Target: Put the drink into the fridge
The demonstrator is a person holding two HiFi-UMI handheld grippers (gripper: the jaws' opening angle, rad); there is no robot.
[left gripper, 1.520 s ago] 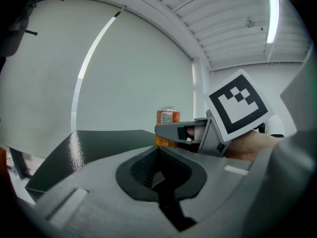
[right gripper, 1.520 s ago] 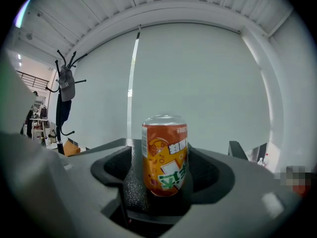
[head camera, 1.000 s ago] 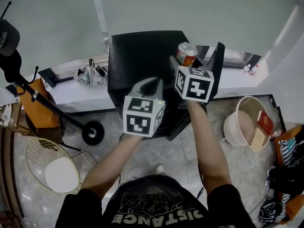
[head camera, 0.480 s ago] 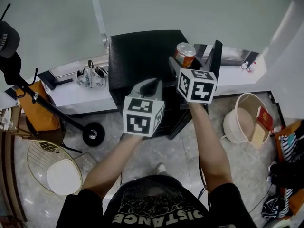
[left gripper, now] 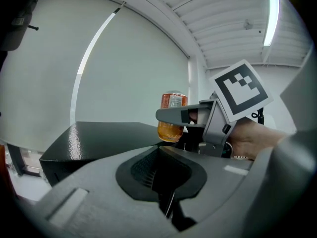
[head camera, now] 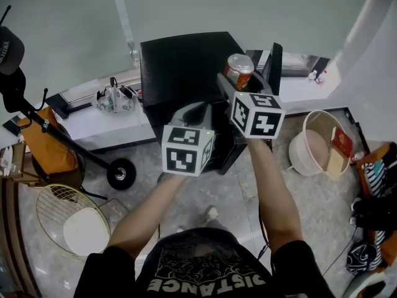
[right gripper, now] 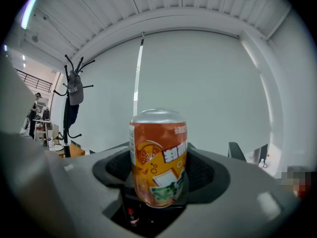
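Observation:
An orange drink can stands upright in my right gripper, which is shut on it. The can fills the middle of the right gripper view, pinched low between the jaws of that gripper. It hangs above the front right corner of the black fridge, beside the open fridge door. My left gripper is shut and empty, in front of the fridge and left of the can. In the left gripper view the can shows beyond my left gripper, over the black fridge top.
A white ledge with metal parts runs behind the fridge. A beige tub holding boxes sits on the floor at the right. A coat stand base and a round wire stool are at the left, bags at far right.
The right gripper with the can has drifted slightly left, toward the fridge top. The head view has shifted a little. The left gripper has stayed put.

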